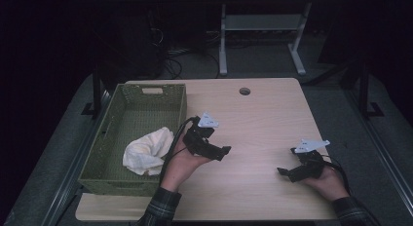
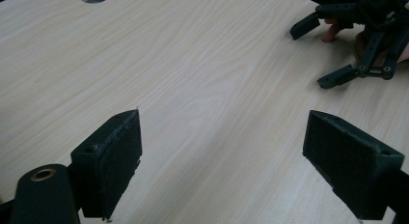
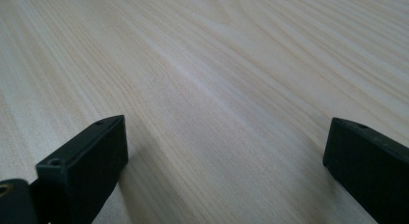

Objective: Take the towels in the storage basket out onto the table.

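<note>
Pale wood worktop [image 1: 253, 119] under both tongs. Left tongs [image 1: 225, 151] spread wide, empty, just right of green basket [image 1: 180, 106]; cream cloth [image 1: 146, 150] bunched inside near corner, folds hard to read in dim light. Right tongs [image 1: 282, 171] gaping, empty, well apart; seen far off at [image 2: 333, 55] from left gripper view.

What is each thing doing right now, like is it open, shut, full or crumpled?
Left gripper: jaws open, holding nothing.
Right gripper: jaws open, holding nothing.
Cream cloth: crumpled, lying in the basket.
Green woven plastic basket: upright, holding the cloth.
Light wooden table: bare between the grippers.
</note>
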`<state>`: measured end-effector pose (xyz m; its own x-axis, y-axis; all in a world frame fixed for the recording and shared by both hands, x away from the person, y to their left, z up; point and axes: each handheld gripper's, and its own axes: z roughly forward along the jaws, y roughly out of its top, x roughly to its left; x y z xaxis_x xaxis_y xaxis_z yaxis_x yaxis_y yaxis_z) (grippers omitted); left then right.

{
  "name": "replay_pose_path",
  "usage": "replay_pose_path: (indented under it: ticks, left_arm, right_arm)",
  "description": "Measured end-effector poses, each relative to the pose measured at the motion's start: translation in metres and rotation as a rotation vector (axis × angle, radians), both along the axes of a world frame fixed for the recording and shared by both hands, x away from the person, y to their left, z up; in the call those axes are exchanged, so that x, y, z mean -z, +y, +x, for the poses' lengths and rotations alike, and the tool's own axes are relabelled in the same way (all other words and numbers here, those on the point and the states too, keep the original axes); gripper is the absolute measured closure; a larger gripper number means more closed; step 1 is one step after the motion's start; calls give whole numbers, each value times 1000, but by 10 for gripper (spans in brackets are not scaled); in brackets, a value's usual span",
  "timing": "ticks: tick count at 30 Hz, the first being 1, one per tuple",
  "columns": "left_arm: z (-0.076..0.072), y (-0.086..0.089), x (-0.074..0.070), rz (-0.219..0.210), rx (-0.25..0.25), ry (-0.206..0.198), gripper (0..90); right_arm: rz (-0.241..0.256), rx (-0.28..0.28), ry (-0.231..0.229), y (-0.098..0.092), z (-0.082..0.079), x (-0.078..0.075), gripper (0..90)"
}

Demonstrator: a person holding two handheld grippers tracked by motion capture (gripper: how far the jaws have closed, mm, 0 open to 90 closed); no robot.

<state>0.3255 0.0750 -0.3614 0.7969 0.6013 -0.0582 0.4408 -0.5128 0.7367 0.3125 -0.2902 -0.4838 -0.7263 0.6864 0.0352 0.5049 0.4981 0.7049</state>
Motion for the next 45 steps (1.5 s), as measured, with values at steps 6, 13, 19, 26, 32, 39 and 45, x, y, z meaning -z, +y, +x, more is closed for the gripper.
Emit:
replay_pose_path:
  ticks: [6,13,19,26,32,39,45]
  left_arm:
    - [0,8,-3,4,-5,-2,134]
    - [3,22,-7,-6,-30,-4,134]
    - [5,40,-10,-2,-56,-2,134]
    - [8,57,-9,8,-79,2,134]
    - [10,70,-6,17,-102,13,134]
    - [11,90,-7,-12,-144,12,136]
    - [12,105,-8,-20,-177,5,136]
  right_arm:
    - [0,1,0,0,0,0,14]
    - [0,1,0,0,0,0,14]
    - [0,1,1,0,0,0,14]
    - [0,1,0,0,0,0,14]
    - [0,1,0,0,0,0,15]
    - [0,1,1,0,0,0,14]
    - [0,1,1,0,0,0,14]
